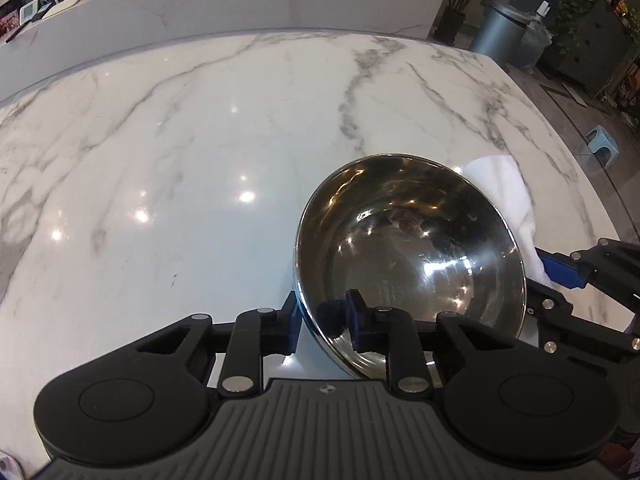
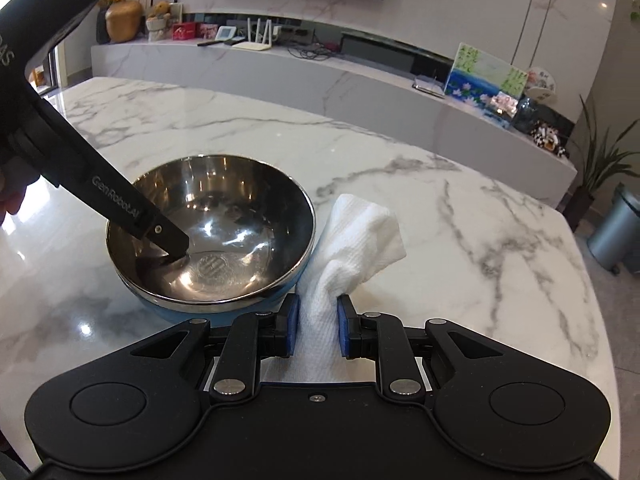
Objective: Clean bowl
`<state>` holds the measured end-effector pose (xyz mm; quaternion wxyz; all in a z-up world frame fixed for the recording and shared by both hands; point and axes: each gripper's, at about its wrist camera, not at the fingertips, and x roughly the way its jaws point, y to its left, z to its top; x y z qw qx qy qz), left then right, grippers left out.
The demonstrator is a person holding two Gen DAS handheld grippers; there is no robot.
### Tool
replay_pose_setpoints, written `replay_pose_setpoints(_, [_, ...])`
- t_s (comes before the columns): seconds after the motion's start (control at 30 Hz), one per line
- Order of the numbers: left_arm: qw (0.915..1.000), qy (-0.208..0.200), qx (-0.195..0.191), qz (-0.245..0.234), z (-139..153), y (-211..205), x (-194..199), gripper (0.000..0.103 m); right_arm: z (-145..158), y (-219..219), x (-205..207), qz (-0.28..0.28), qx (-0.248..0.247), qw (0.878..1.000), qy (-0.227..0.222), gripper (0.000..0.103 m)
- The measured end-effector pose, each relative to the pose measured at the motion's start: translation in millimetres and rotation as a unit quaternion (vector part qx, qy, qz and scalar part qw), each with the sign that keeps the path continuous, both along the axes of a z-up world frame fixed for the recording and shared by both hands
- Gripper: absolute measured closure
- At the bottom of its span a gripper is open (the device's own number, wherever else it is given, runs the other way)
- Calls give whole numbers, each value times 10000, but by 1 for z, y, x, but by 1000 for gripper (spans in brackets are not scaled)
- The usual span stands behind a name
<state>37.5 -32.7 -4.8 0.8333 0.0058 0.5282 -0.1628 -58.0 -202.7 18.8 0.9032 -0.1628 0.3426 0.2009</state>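
A steel bowl [image 1: 400, 248] with a blue outside stands on the marble table [image 1: 160, 160]. My left gripper [image 1: 322, 312] is shut on its near rim, one blue pad outside the wall and the other inside. From the right wrist view the bowl [image 2: 224, 220] lies left of centre, and the left gripper's inner finger [image 2: 172, 244] reaches down into it. My right gripper [image 2: 318, 320] is shut on a crumpled white paper towel [image 2: 360, 232], just right of the bowl and outside it. The left wrist view shows that towel [image 1: 504, 192] and the right gripper [image 1: 554, 284] beyond the bowl's right side.
The table's edge [image 2: 580, 280] curves round on the right. Past it stand a grey bin [image 2: 616, 232], a potted plant [image 2: 600, 168] and a small blue stool [image 1: 602, 142]. A low marble shelf [image 2: 280, 64] with clutter runs behind the table. A hand [image 2: 8, 196] shows at far left.
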Motion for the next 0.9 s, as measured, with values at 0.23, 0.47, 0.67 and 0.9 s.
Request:
replay_pose_setpoints(0.23, [9990,-424,36,-139,-3,-2,-6,80,-11,5,2,147,-87,9996,223,85])
replay_pose_setpoints(0.47, [9949,-903,179,-414,-6,-7,-16,75,-23,10,1,302,-159,9978,562,85])
replay_pose_setpoints(0.67, [9959,-879,47,-225,-5,-1,-18,77,-17,3,1,109,-61,9987,502,85])
replay_pose_setpoints(0.9, [9965,-796,-192,-179,-2,7,-26,77,-1,-9,0,21,132,9998,171,85])
